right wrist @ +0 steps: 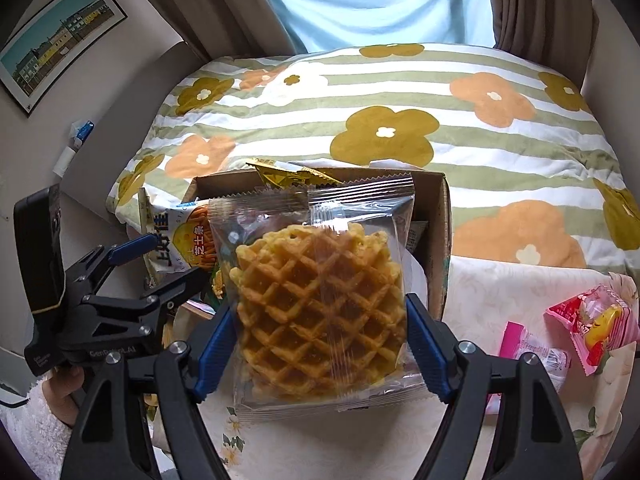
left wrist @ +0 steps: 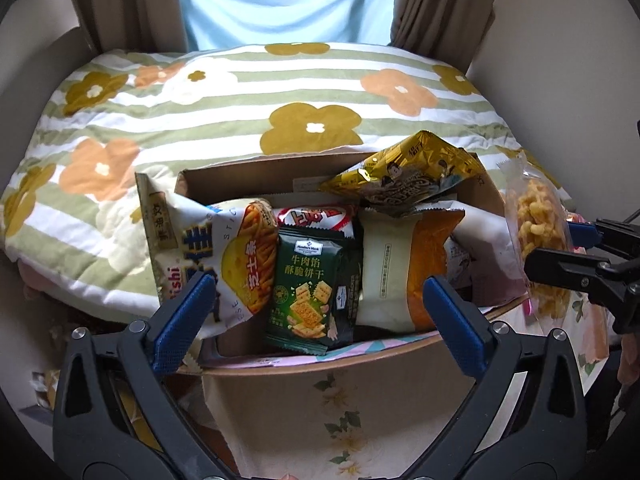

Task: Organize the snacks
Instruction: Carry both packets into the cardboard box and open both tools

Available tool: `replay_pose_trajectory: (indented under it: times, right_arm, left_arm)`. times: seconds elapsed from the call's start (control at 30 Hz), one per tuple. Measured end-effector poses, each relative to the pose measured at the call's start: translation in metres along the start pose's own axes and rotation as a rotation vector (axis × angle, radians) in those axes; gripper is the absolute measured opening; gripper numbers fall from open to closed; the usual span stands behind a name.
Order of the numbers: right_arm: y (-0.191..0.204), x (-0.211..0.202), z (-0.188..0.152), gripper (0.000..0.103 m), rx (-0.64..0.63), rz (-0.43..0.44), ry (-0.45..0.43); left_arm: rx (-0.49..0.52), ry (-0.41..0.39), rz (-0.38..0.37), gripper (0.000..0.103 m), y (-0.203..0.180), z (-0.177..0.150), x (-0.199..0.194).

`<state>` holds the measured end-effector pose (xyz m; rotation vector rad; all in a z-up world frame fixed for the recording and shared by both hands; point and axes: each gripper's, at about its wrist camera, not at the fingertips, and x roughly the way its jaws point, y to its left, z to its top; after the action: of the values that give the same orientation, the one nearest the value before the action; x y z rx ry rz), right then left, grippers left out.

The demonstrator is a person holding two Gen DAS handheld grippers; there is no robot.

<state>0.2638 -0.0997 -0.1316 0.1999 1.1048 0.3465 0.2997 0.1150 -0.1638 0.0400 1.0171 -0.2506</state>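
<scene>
A cardboard box (left wrist: pixel 240 176) on the table holds several snack packs: a white cheese-stick bag (left wrist: pixel 224 248), a dark green cracker pack (left wrist: pixel 316 288), a white-and-orange pack (left wrist: pixel 404 268) and a gold bag (left wrist: pixel 408 176) on top. My left gripper (left wrist: pixel 316 308) is open and empty just in front of the box. My right gripper (right wrist: pixel 320 348) is shut on a clear waffle pack (right wrist: pixel 320 300), held upright near the box's (right wrist: pixel 438 240) right side. The waffle pack also shows at the right edge of the left wrist view (left wrist: pixel 536 236).
Two pink snack packs (right wrist: pixel 592 324) (right wrist: pixel 532 348) lie on the floral tablecloth (right wrist: pixel 500 292) to the right. A bed with a flowered quilt (left wrist: pixel 240 120) stands behind the box. Curtains (left wrist: pixel 120 4) and a window are beyond.
</scene>
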Motion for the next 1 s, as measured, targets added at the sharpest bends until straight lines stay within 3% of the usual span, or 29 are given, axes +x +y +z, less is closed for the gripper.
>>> replay_pose_trajectory:
  times: [0.13, 0.57, 0.63, 0.7, 0.73, 1.0]
  right_arm:
    - [0.01, 0.012, 0.006, 0.075, -0.007, 0.043, 0.026]
    - [0.059, 0.039, 0.04, 0.076, -0.136, 0.032, 0.02]
    - [0.063, 0.046, 0.043, 0.078, -0.131, 0.055, 0.026]
    - [0.065, 0.052, 0.046, 0.093, -0.115, 0.078, 0.019]
    - [0.066, 0.053, 0.046, 0.094, -0.114, 0.084, 0.008]
    - [0.064, 0.034, 0.033, 0.094, -0.112, 0.064, -0.018]
  left_arm:
    - [-0.027, 0.001, -0.003, 0.103, 0.007, -0.011, -0.008]
    - [-0.103, -0.031, 0.027, 0.103, 0.029, -0.029, -0.039]
    - [-0.115, -0.037, 0.035, 0.103, 0.032, -0.034, -0.044]
    - [-0.129, -0.032, 0.041, 0.103, 0.034, -0.04, -0.048]
    - [-0.134, -0.03, 0.043, 0.103, 0.034, -0.042, -0.049]
    - [-0.147, -0.034, 0.049, 0.103, 0.03, -0.058, -0.061]
